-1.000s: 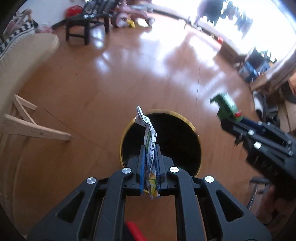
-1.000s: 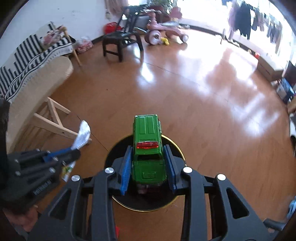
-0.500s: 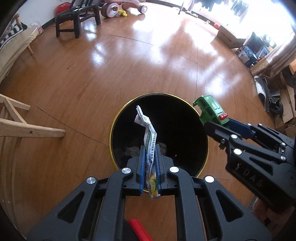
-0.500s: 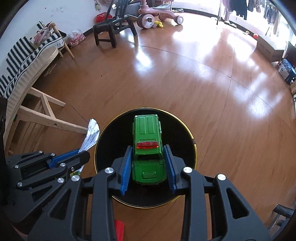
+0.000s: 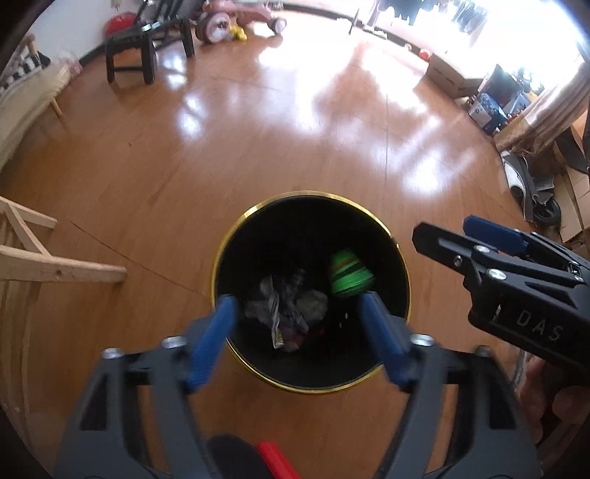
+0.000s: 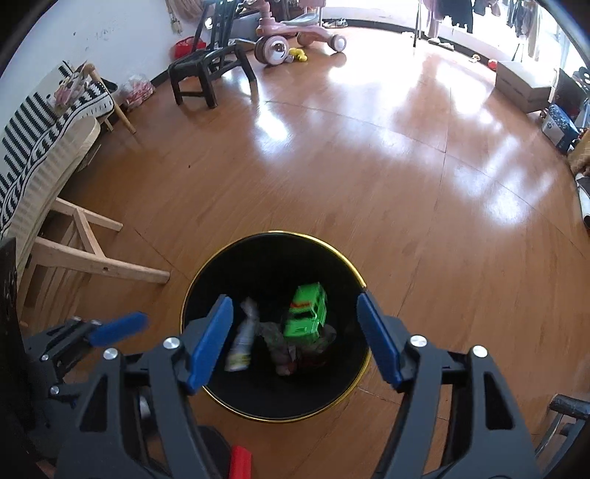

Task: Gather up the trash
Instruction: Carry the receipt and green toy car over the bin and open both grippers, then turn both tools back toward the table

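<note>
jaws of left gripper [image 5: 300, 341] and right gripper [image 6: 295, 339] opening empty over bin [image 6: 228, 258] holding green toy car [image 6: 306, 313].

- One black bin [image 6: 206, 287] with a gold rim, right under both grippers' fingertips.
- One green toy car [image 6: 306, 313] inside the bin, between the right gripper's fingers.
- One white wrapper [image 6: 241, 341] in the bin, by that gripper's left-hand finger.
- Crumpled grey trash [image 5: 285, 304] at the bin's bottom; the number of pieces cannot be told.
- Two grippers: left gripper [image 5: 298, 317] and right gripper [image 6: 295, 315], each with two blue pads.
- One black chair [image 6: 206, 70], far ahead of the grippers.
- One pink ride-on toy [image 6: 295, 35], beyond the chair.
- One pale wooden frame [image 6: 92, 254], off to the left.
</note>
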### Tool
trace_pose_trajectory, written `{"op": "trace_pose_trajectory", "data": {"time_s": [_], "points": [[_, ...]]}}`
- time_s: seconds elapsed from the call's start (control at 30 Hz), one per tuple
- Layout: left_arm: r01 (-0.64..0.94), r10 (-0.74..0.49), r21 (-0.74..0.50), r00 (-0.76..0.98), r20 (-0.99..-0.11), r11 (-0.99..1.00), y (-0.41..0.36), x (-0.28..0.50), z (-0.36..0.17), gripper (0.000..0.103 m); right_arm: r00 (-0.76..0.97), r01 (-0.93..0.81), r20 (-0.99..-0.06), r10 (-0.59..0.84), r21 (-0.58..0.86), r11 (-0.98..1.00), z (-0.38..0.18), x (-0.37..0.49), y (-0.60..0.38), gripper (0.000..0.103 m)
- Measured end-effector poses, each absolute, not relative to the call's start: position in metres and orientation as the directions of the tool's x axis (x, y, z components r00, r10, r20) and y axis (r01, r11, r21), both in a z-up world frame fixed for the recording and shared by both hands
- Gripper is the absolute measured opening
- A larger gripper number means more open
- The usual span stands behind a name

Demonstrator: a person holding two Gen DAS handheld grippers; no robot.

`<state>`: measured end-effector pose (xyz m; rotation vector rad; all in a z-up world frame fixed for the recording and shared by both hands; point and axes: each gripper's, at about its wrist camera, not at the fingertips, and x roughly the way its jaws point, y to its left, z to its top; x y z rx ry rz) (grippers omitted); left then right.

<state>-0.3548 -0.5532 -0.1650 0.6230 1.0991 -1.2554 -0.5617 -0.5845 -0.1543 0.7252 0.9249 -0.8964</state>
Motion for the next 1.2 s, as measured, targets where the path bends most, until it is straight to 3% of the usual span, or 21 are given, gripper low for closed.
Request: {"op": "trace_pose_trajectory", "data": {"time_s": [0.2, 0.4, 0.6, 0.73, 0.93, 1.2], "points": [[0.923, -0.445, -0.220, -0.061, -0.893, 0.315, -0.545, -0.339, -0.151, 0.073, 0.320, 0.882, -0.883, -0.343, 0.145, 0.449, -0.136, -0.560, -0.581, 0.074], [0.868, -0.535, -0.275, -0.013, -0.845, 0.413, -0.509, -0.290, -0.097, 0.076, 0.366, 0.846, -0.849, -0.380, 0.134, 0.515, -0.091, -0.521, -0.569, 0.078], [0.787, -0.602, -0.267, 0.160, -0.782, 0.556, -0.416, -0.179, -0.012, 0.085, 0.486, 0.736, -0.795, -0.363, 0.148, 0.660, -0.039, -0.416, -0.527, 0.082], [0.719, -0.570, -0.172, 0.357, -0.740, 0.674, -0.311, -0.104, 0.026, 0.089, 0.568, 0.607, -0.769, -0.294, 0.150, 0.780, -0.015, -0.323, -0.470, 0.082], [0.552, -0.402, -0.052, 0.535, -0.743, 0.832, -0.167, -0.022, 0.018, 0.091, 0.654, 0.369, -0.742, -0.146, 0.145, 0.918, 0.002, -0.179, -0.355, 0.082], [0.379, -0.311, -0.104, 0.539, -0.783, 0.920, -0.060, 0.034, -0.025, 0.091, 0.673, 0.149, -0.739, 0.024, 0.168, 0.974, -0.009, -0.032, -0.230, 0.082]]}}
